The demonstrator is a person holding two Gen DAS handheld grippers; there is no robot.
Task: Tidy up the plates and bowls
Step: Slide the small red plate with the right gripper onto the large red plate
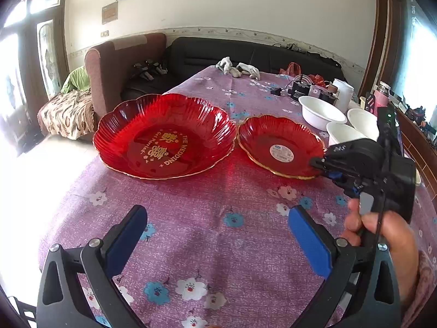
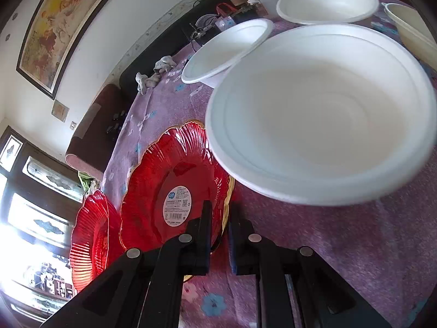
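On the purple flowered tablecloth (image 1: 213,218), the large red plate (image 1: 164,136) with gold lettering lies to the left. The left gripper (image 1: 215,235) hovers nearer than it, fingers spread wide over bare cloth. Just beside the large plate sits the smaller red plate (image 1: 278,145); the right gripper (image 2: 220,218) pinches its near rim. White bowls (image 1: 322,112) cluster beyond, to the right.

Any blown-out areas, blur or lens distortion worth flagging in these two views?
Left wrist view: doorway and window blown out; red plates sharp; fisheye bends the table. Right wrist view: glare burns out the lower left; nearest white bowl soft and smeared; small plate's label readable.
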